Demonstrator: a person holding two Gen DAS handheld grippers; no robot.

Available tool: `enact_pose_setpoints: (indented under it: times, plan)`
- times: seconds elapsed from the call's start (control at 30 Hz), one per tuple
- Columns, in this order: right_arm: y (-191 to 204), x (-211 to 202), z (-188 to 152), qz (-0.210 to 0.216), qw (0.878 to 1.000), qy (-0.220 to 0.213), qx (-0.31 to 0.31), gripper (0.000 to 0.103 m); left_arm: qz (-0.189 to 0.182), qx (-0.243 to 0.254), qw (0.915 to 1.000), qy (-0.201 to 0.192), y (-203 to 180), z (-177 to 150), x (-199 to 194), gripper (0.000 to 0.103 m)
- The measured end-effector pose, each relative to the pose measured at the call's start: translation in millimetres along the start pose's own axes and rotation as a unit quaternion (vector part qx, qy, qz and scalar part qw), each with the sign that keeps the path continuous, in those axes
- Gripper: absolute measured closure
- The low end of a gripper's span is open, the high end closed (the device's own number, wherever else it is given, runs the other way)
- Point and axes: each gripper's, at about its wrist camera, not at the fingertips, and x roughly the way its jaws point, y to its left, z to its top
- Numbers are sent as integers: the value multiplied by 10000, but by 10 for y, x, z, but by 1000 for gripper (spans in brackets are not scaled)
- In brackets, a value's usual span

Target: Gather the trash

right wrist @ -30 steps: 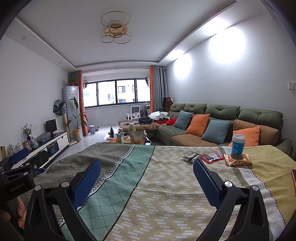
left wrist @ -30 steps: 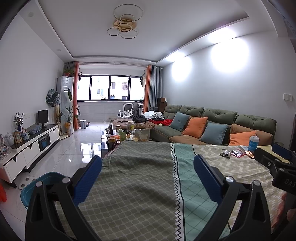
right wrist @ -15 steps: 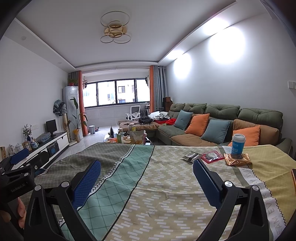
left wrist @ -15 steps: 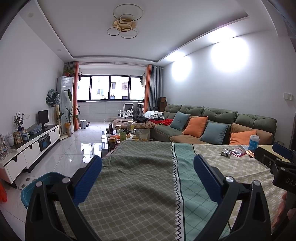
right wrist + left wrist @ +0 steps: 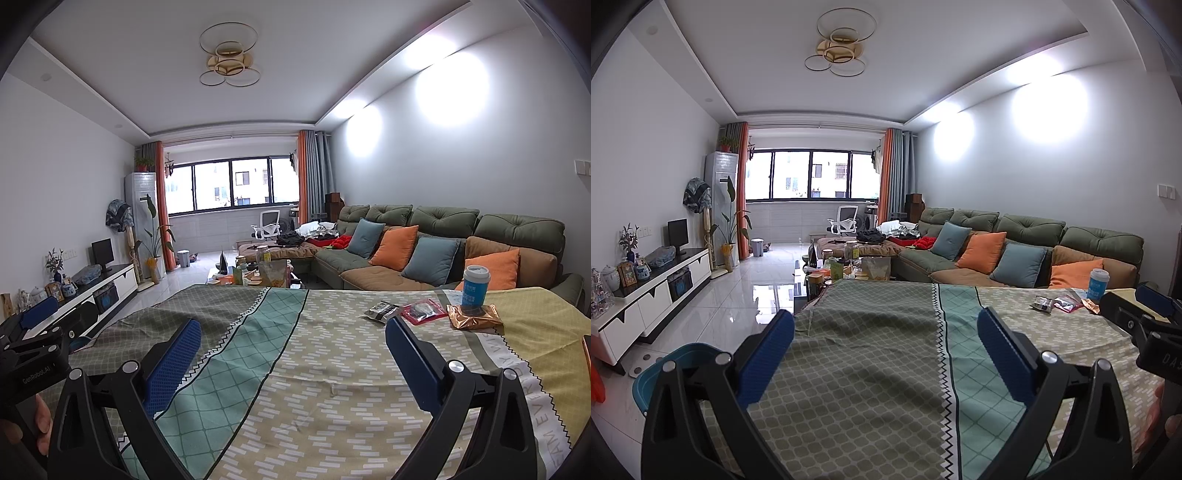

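Both grippers spread wide, empty, hovering over tablecloth (image 5: 332, 369). Wrappers (image 5: 421, 312) and blue cup (image 5: 475, 286) clustered far right of table. Right gripper (image 5: 293, 363) nearer; trash ahead, slightly right. Left gripper (image 5: 886, 354) well apart.

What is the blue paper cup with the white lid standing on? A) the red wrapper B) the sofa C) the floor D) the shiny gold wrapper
D: in the right wrist view the blue paper cup with the white lid stands upright on the back part of the shiny gold wrapper, on the patterned tablecloth; the red wrapper lies apart, to its left.
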Motion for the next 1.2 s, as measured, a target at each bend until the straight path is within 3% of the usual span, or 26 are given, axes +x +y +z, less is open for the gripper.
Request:
enact_pose_setpoints:
  times: [1.0, 1.2]
  plan:
    - [-1, 7, -9, -3, 10000, 27, 11, 4, 36, 103, 9999, 13, -13, -17, 31, 4]
    - [-3, 1, -9, -8, 10000, 88, 36, 4, -16, -49, 9989, 461, 15, -28, 183, 4]
